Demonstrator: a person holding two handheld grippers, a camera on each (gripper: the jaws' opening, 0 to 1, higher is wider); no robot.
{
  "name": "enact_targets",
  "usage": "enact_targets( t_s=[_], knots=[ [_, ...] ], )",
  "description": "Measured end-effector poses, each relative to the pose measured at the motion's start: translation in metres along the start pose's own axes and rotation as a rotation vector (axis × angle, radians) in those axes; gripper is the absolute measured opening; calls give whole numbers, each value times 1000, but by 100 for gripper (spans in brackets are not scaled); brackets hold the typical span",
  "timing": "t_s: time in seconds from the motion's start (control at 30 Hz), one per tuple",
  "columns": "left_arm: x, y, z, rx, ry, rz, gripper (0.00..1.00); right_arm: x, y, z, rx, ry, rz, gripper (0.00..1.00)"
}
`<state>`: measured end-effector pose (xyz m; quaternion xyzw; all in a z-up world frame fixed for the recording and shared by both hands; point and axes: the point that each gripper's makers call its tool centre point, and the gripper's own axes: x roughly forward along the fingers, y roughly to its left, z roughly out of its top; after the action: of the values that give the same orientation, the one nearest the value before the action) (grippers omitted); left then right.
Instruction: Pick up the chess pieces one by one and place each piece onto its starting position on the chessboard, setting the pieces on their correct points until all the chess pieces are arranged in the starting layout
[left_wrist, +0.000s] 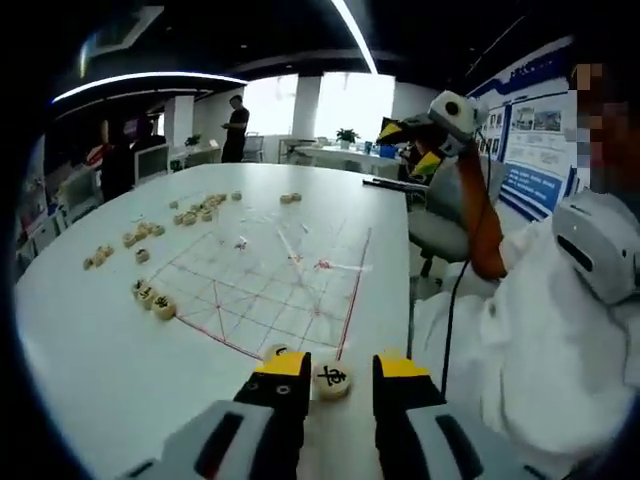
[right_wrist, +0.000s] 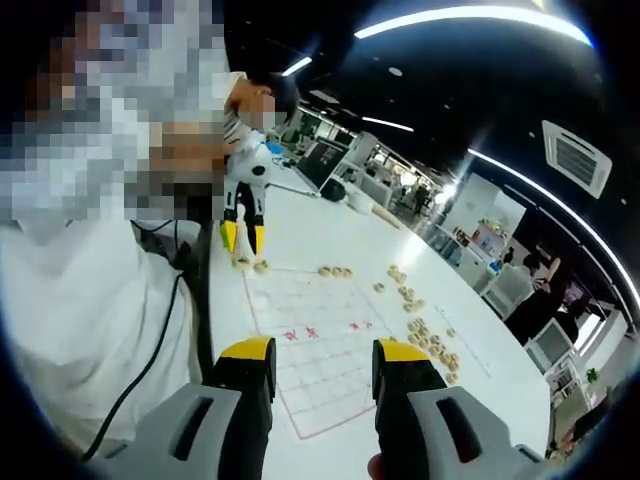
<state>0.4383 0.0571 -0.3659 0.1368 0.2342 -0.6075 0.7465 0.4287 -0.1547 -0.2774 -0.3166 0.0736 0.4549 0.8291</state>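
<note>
Placement is my step: in the left gripper view my left gripper (left_wrist: 332, 366) stands open around a piece (left_wrist: 332, 378) at the board (left_wrist: 270, 285) corner. Right gripper view: my right gripper (right_wrist: 324, 354) hangs open, empty, above the board; next I release and back off.

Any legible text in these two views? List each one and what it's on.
"車": black character on the chess piece between the left hand-held gripper jaws.
Red characters on the chessboard: blurred, unreadable.
Other chess pieces: too small.
Wall posters: too small.
</note>
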Motion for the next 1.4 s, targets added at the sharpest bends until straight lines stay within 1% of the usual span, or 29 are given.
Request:
enact_targets(
  t_s=[0.07,0.1,0.13,0.17,0.23,0.27,0.3,0.33,0.43,0.57,0.67,0.73,0.8,0.83,0.9,1.0,1.13,1.2,1.3,1.4],
  knots=[
    [-7,3,21,18,-61,16,29,0,0,0,2,-2,-1,39],
    [-11,5,30,23,-87,22,32,0,0,0,4,-2,-2,39],
    [-14,7,38,26,-106,31,34,-1,-1,-1,4,-1,-2,39],
    [-16,10,43,27,-115,40,35,-1,-1,-1,4,0,-3,39],
    [-19,23,58,49,-147,96,36,-1,-2,-1,7,-1,-10,39],
    [-20,27,62,49,-160,113,36,-2,-3,0,8,-3,-11,39],
    [-21,36,70,37,-185,143,36,-2,-3,0,8,-5,-11,39],
    [-21,43,74,20,-200,167,36,-2,-2,0,8,-5,-10,39],
    [-20,69,80,-12,-224,230,36,-3,-3,-1,7,-1,-11,39],
    [-17,105,83,-61,-243,306,36,-4,-3,-1,11,-6,-14,39],
    [-15,133,81,-87,-238,350,36,-5,-5,-3,11,-2,-19,39],
    [-14,154,81,-114,-251,389,35,-6,-6,-3,15,-5,-24,39],
    [-13,164,81,-135,-257,403,35,-7,-6,-2,16,-7,-24,39],
    [-11,173,80,-139,-255,409,35,-7,-6,-3,16,-7,-23,39],
    [-7,185,79,-123,-238,425,36,-7,-7,-4,16,-3,-25,39],
    [-2,204,76,-145,-227,447,36,-8,-8,-4,21,-5,-30,39],
    [14,223,69,-141,-176,470,36,-8,-9,-5,19,-1,-29,39],
    [24,234,68,-153,-161,479,37,-7,-10,-5,23,-2,-34,39],
    [42,250,65,-180,-148,490,37,-7,-8,-5,20,-3,-28,39],
    [62,265,61,-189,-115,496,37,-8,-9,-6,18,3,-31,39]
  ],
)
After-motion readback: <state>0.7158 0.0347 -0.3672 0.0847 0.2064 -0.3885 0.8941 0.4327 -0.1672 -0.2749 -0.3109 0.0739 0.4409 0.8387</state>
